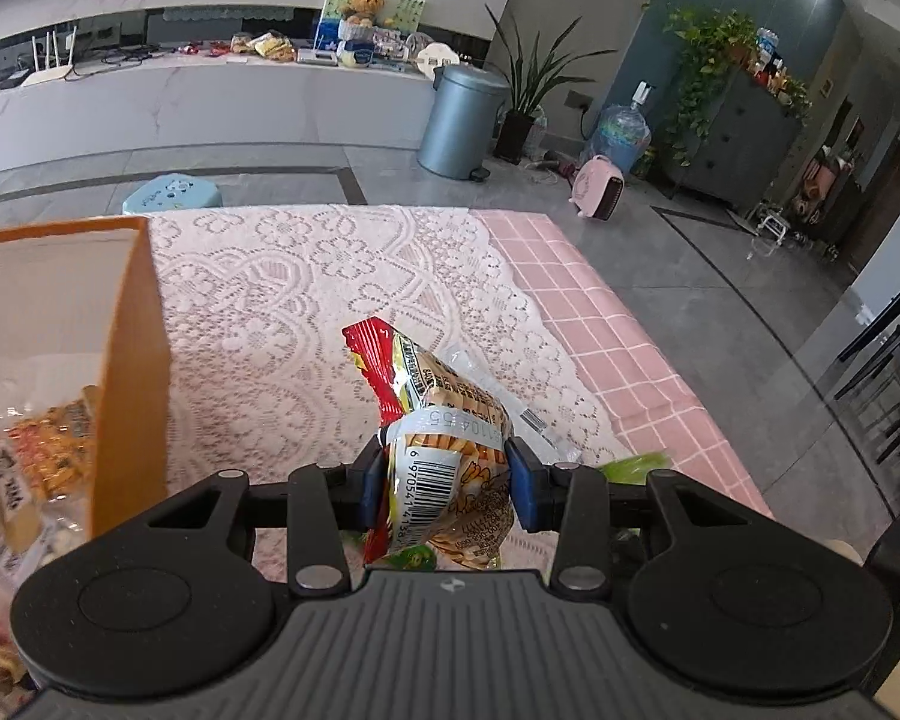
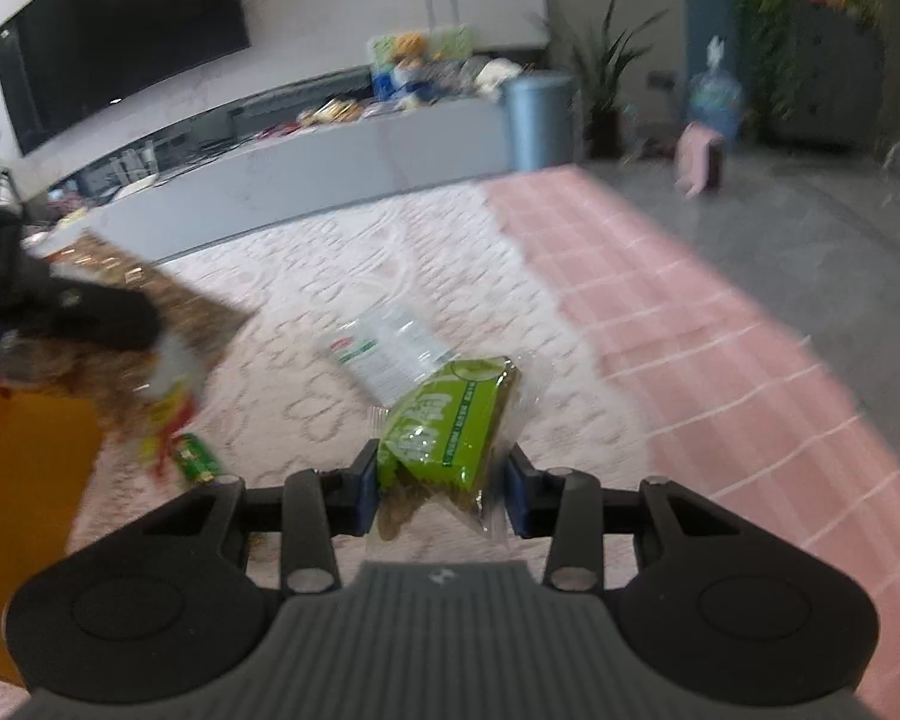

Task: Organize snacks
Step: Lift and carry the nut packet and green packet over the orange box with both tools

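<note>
My left gripper is shut on a red and yellow snack bag with a barcode, held above the lace cloth. An orange box stands to its left, with several snack packets inside. My right gripper is shut on a green snack packet lifted off the table. In the blurred right wrist view, the left gripper with its snack bag shows at the left, by the orange box. A clear white packet and a small green packet lie on the cloth.
A white lace cloth covers most of the table; pink checked cloth covers its right side to the edge. Beyond are a grey floor, a blue stool, a metal bin, a plant and a cluttered TV counter.
</note>
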`<move>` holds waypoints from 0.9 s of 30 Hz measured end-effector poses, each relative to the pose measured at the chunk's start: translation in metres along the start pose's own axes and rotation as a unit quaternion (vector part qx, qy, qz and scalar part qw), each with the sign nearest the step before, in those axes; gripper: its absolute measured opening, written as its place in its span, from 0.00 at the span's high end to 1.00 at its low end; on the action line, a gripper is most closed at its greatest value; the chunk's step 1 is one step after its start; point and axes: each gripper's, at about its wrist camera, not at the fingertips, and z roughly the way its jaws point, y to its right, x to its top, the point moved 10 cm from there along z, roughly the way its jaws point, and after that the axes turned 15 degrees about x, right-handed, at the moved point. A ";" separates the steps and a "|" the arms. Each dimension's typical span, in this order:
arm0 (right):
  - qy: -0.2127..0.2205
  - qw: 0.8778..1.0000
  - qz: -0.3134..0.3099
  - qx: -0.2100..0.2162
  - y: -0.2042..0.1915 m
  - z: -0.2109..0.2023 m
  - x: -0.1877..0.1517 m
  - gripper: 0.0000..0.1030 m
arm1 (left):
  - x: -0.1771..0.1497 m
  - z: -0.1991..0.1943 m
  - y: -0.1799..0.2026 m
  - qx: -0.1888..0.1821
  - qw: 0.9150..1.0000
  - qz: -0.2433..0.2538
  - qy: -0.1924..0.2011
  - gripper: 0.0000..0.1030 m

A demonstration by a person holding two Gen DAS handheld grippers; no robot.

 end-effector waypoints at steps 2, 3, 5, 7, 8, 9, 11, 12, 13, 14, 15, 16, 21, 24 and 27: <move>0.017 1.000 -0.014 -0.013 -0.002 -0.013 0.005 0.63 | -0.001 -0.011 -0.007 -0.002 1.000 -0.002 0.006 0.56; 0.023 0.999 -0.020 -0.017 -0.004 -0.020 0.007 0.63 | -0.002 -0.016 -0.010 -0.003 1.000 -0.004 0.007 0.56; 0.024 0.999 -0.035 -0.025 -0.010 -0.031 0.008 0.63 | -0.003 -0.026 -0.018 -0.001 1.000 -0.007 0.010 0.56; 0.007 0.998 -0.054 -0.033 -0.018 -0.040 0.005 0.63 | -0.003 -0.036 -0.026 0.003 1.000 -0.010 0.015 0.56; -0.003 0.998 -0.060 -0.035 -0.023 -0.043 0.003 0.63 | -0.003 -0.040 -0.031 0.005 1.000 -0.012 0.018 0.56; -0.011 0.997 -0.067 -0.034 -0.028 -0.047 0.001 0.63 | -0.003 -0.045 -0.036 0.007 1.000 -0.014 0.021 0.56; -0.020 0.997 -0.074 -0.025 -0.041 -0.053 0.000 0.63 | -0.004 -0.055 -0.047 0.010 0.999 -0.020 0.024 0.56; -0.022 0.997 -0.073 -0.016 -0.048 -0.057 0.000 0.63 | -0.004 -0.059 -0.054 0.011 0.999 -0.024 0.024 0.56; -0.024 0.997 -0.071 -0.006 -0.056 -0.059 0.001 0.63 | -0.004 -0.064 -0.060 0.014 0.999 -0.028 0.025 0.56; -0.025 0.997 -0.071 0.005 -0.065 -0.063 0.002 0.63 | -0.004 -0.068 -0.067 0.017 0.999 -0.030 0.028 0.56; -0.025 0.997 -0.073 0.013 -0.073 -0.065 0.002 0.63 | -0.004 -0.074 -0.073 0.019 0.999 -0.032 0.032 0.56; -0.026 0.997 -0.076 0.021 -0.082 -0.067 0.003 0.63 | -0.003 -0.079 -0.081 0.022 0.998 -0.036 0.038 0.56; -0.013 0.993 -0.092 0.072 -0.133 -0.080 0.014 0.63 | -0.001 -0.102 -0.117 0.035 0.996 -0.051 0.060 0.56; -0.002 0.989 -0.111 0.095 -0.163 -0.084 0.022 0.63 | 0.000 -0.111 -0.139 0.050 0.995 -0.053 0.070 0.56; 0.006 0.983 -0.145 0.115 -0.194 -0.088 0.028 0.63 | 0.004 -0.116 -0.161 0.064 0.994 -0.052 0.076 0.56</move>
